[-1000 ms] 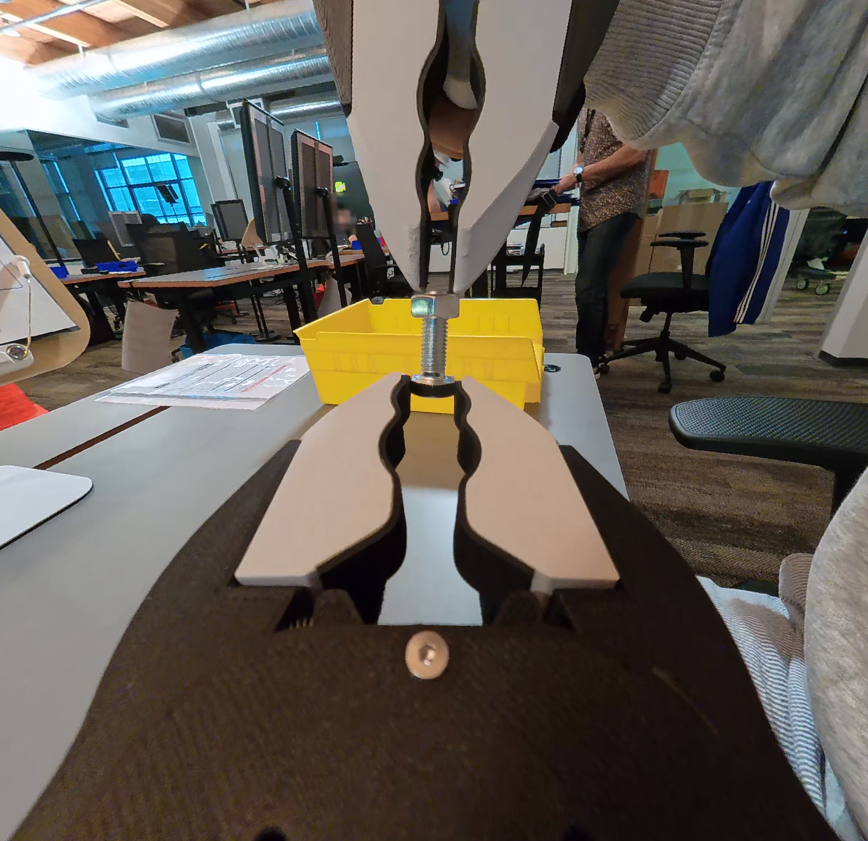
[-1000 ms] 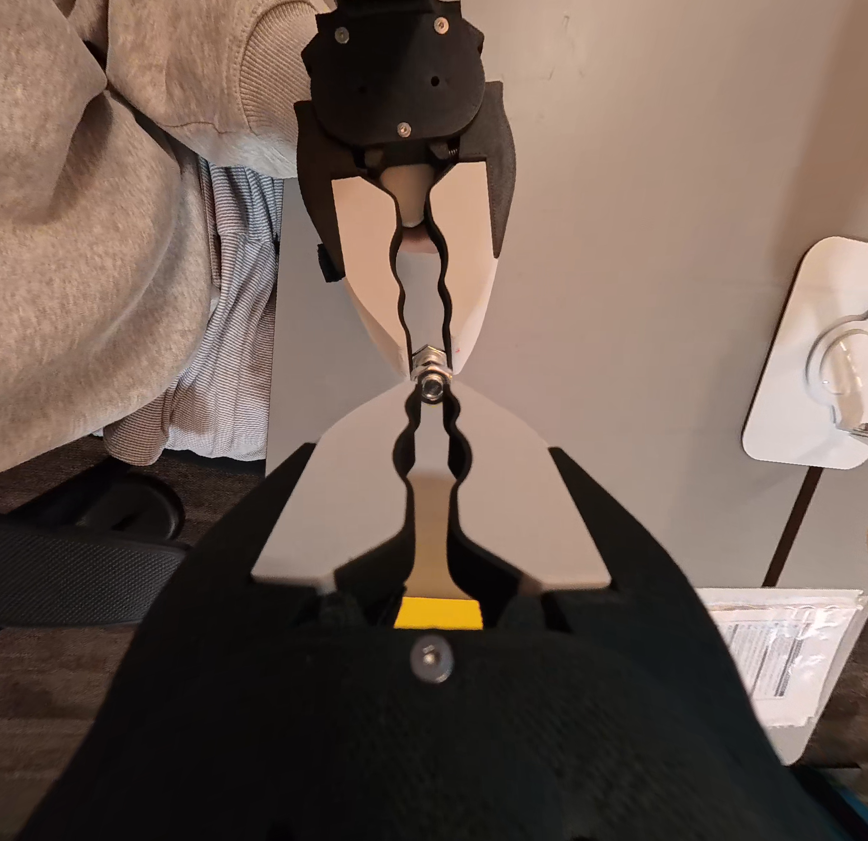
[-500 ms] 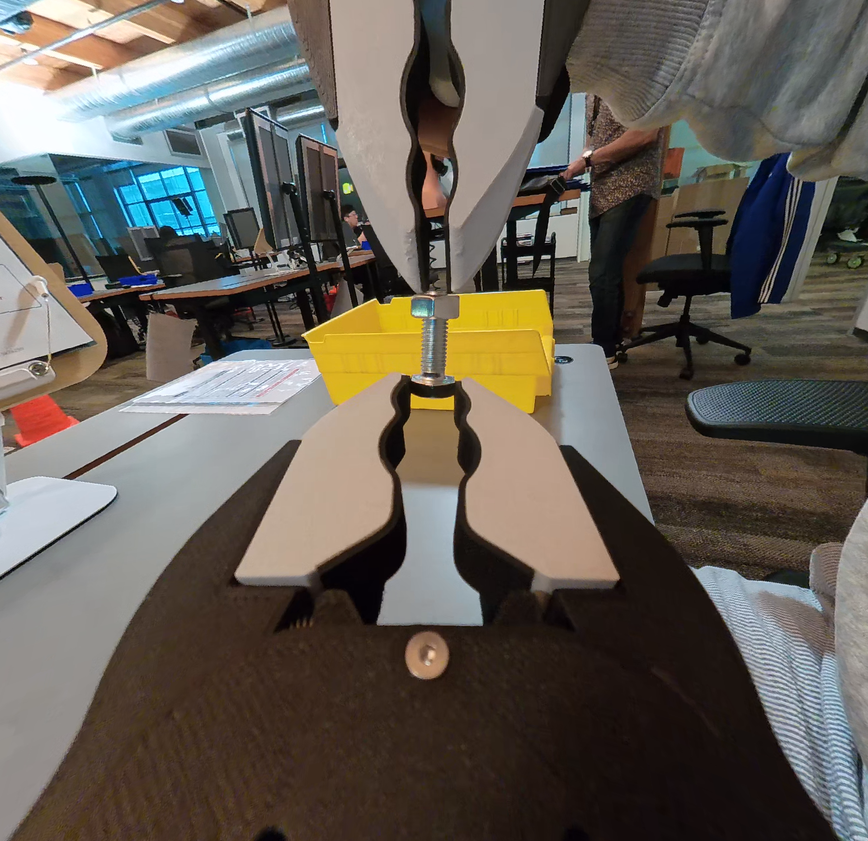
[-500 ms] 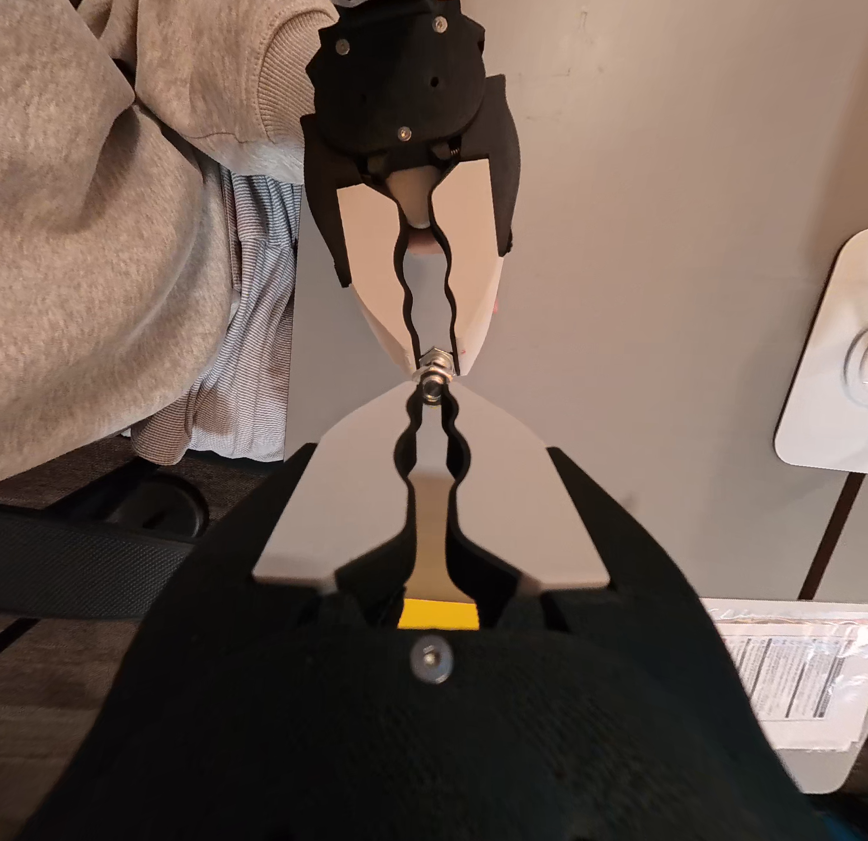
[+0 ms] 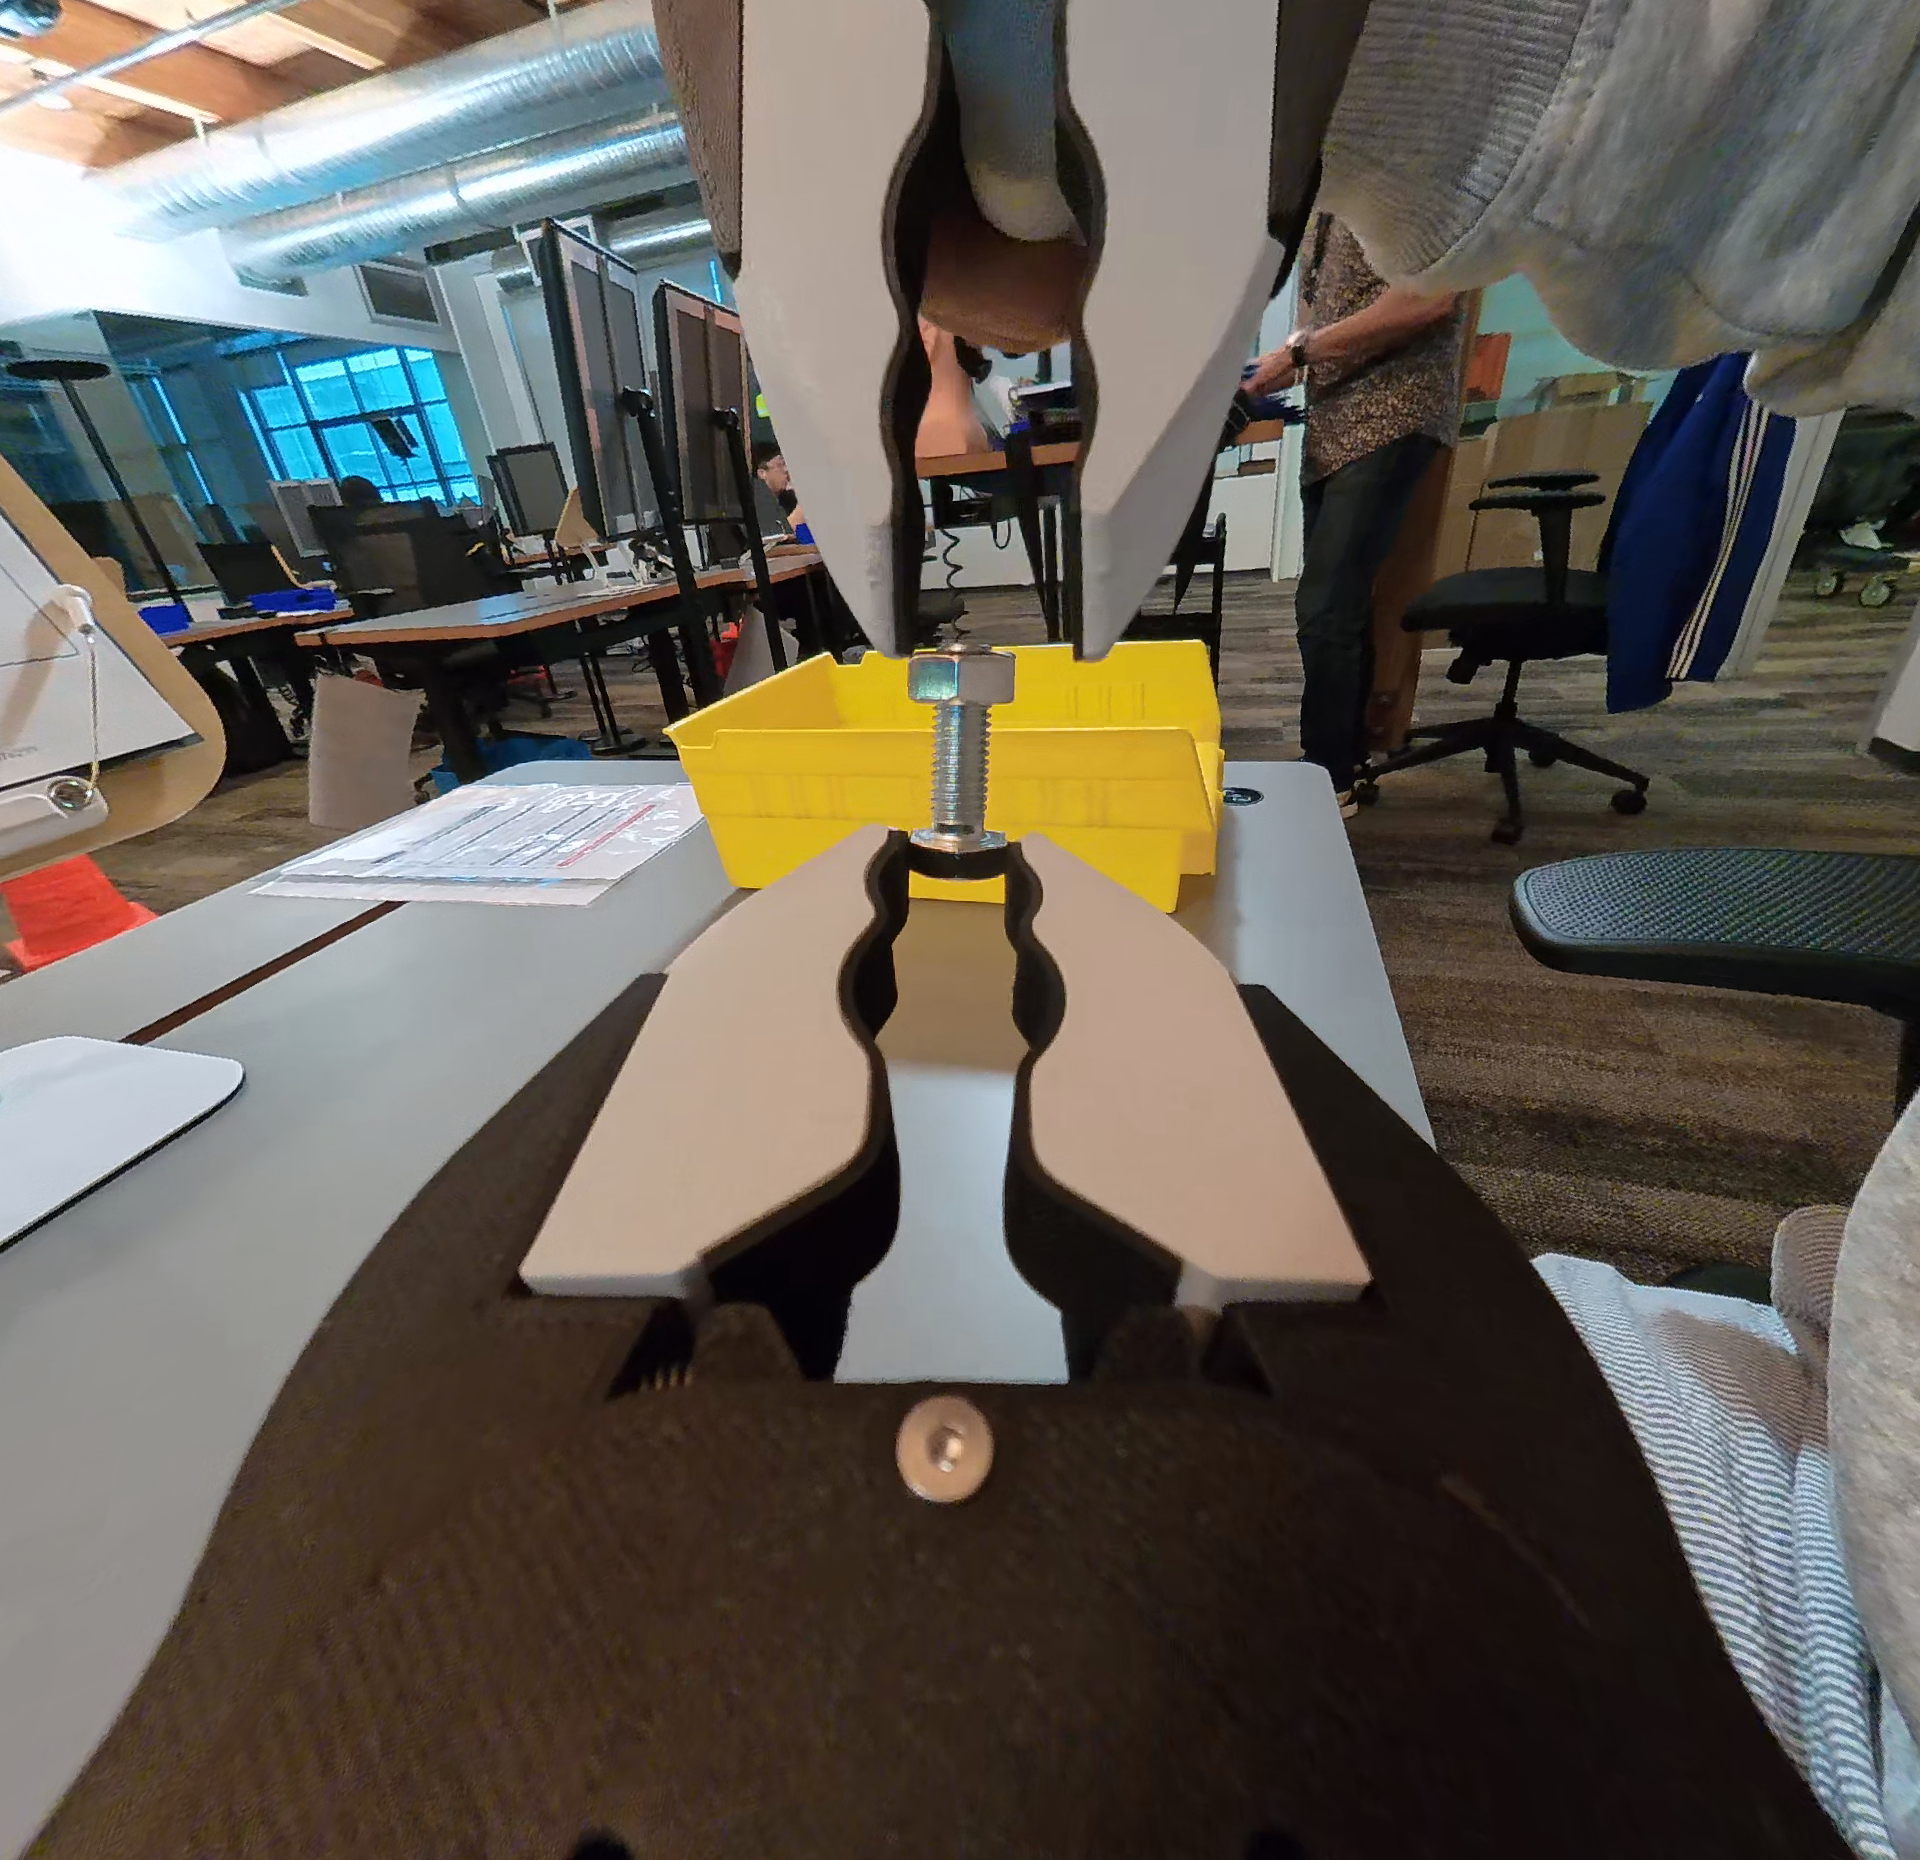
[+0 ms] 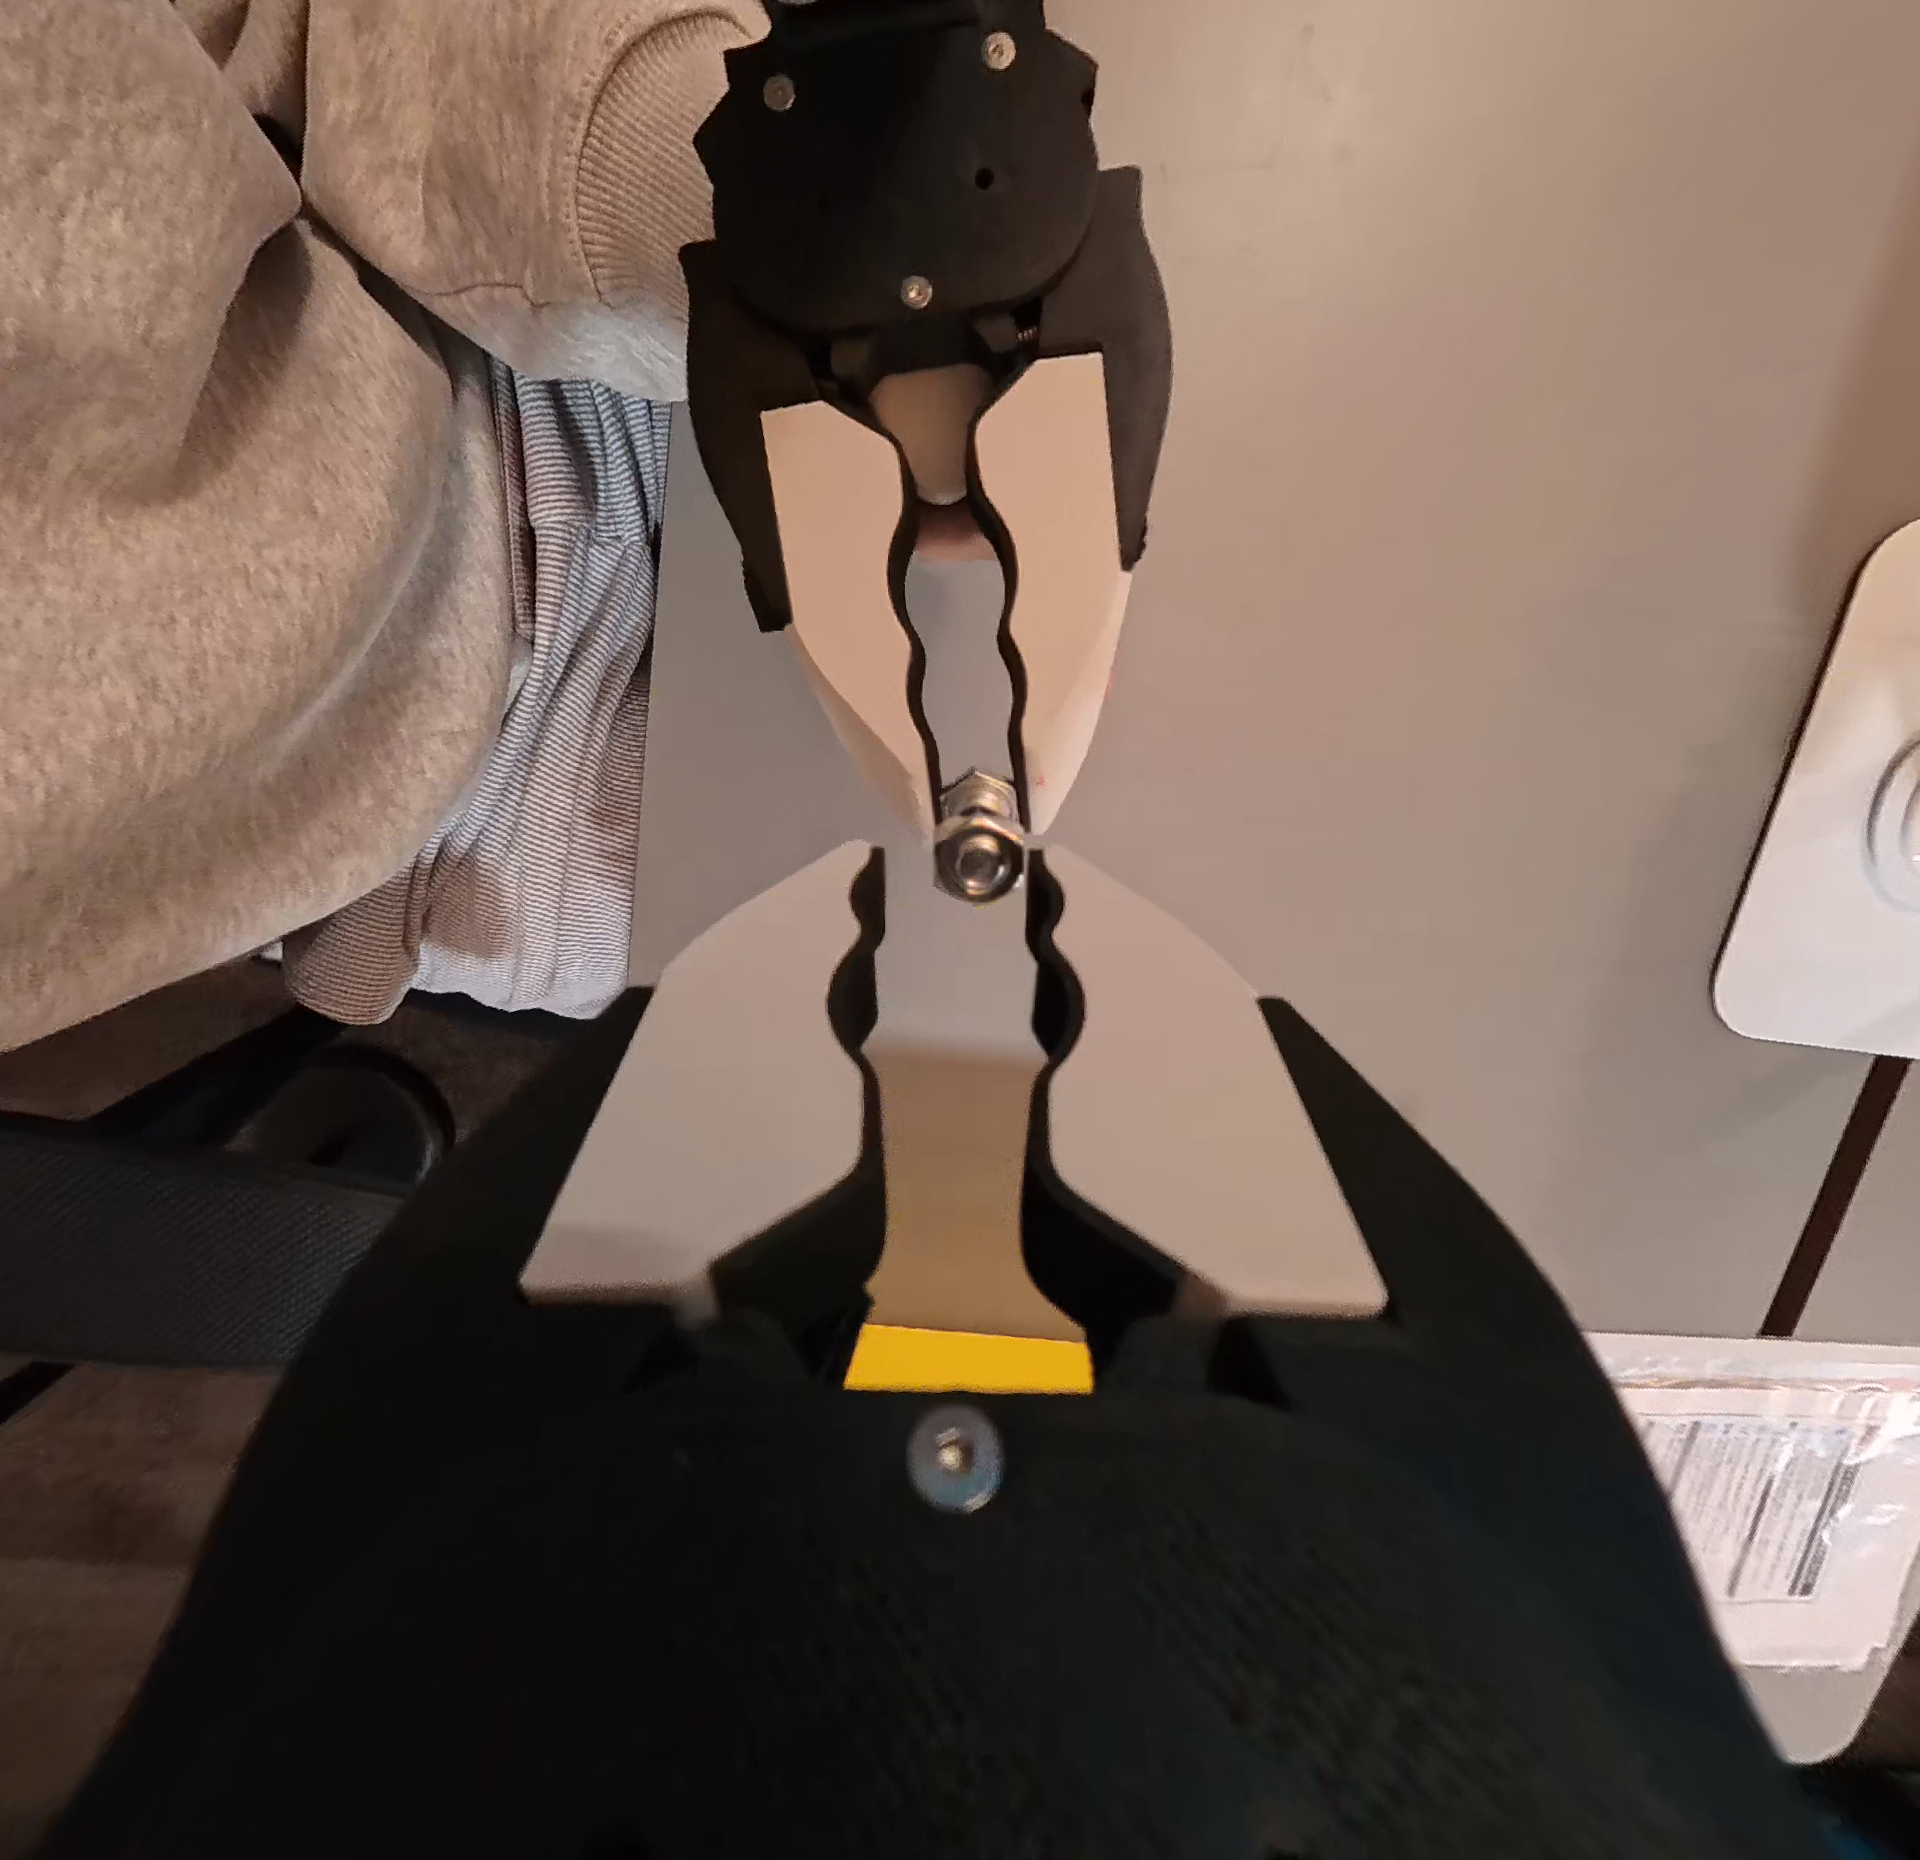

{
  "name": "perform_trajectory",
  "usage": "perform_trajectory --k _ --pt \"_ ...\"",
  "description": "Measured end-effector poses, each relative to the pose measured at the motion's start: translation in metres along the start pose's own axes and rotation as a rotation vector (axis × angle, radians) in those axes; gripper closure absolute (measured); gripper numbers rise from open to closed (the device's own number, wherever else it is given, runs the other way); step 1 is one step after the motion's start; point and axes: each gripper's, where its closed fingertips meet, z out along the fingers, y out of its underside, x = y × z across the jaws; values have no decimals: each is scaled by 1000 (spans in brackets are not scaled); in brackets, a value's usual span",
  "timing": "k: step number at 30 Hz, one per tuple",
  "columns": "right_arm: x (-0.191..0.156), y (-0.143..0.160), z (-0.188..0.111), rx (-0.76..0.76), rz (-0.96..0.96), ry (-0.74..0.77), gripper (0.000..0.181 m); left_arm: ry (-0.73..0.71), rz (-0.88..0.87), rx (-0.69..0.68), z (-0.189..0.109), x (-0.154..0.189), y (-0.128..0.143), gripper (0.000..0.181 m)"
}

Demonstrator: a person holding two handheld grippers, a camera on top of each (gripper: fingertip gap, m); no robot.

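The left gripper (image 5: pixel 958 854), black-bodied with pale flat fingers, has its tips drawn together on the lower end of a silver threaded steel bolt (image 5: pixel 959 761), pinching it at the flange just above a dark ring. The bolt stands upright above the grey tabletop (image 5: pixel 312 1083), with a silver hexagonal nut (image 5: pixel 960 680) sitting at its top end.

The right gripper (image 5: pixel 987 647), of the same build, comes down from above with its fingertips spread to either side of the nut. Its tips stand apart, wider than the nut; from the right wrist view the nut (image 6: pixel 977 863) lies toward one finger, and whether that finger touches it is hard to judge. In that same view the left gripper (image 6: pixel 977 802) points back toward the camera, clamped on the bolt.

Behind the bolt, a yellow plastic bin (image 5: pixel 1091 771) rests on the far part of the table. To its left lies a printed sheet in a clear plastic sleeve (image 5: pixel 499 844), and nearer the camera a white rounded flat base (image 5: pixel 94 1124) sits at the table's left edge. A person's grey knit sleeve (image 5: pixel 1662 127) hangs over the upper right, and a black mesh office chair (image 5: pixel 1714 927) stands beside the table.
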Motion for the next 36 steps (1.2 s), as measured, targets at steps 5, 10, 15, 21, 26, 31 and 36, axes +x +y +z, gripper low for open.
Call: perform_trajectory --k 5,10,15,21,26,31,36 --pt "-1 -4 5 -2 -46 14 157 5 6 -5 1 1 1 162" --pt "3 4 5 -45 -25 21 156 -13 -5 12 -1 -3 -2 162" --pt "2 9 4 -53 -5 22 154 -16 -12 10 -1 -3 -2 162" --pt "3 12 5 -70 0 23 155 -21 -18 9 -1 -5 -1 162" --pt "-4 13 7 -66 6 -11 160 -21 -71 52 -5 -9 -7 163" --pt "-12 0 5 -28 -28 -14 160 -53 -22 0 -1 -10 0 162" --pt "-9 -10 3 -6 -62 17 157 -41 -18 3 -1 -8 0 162"
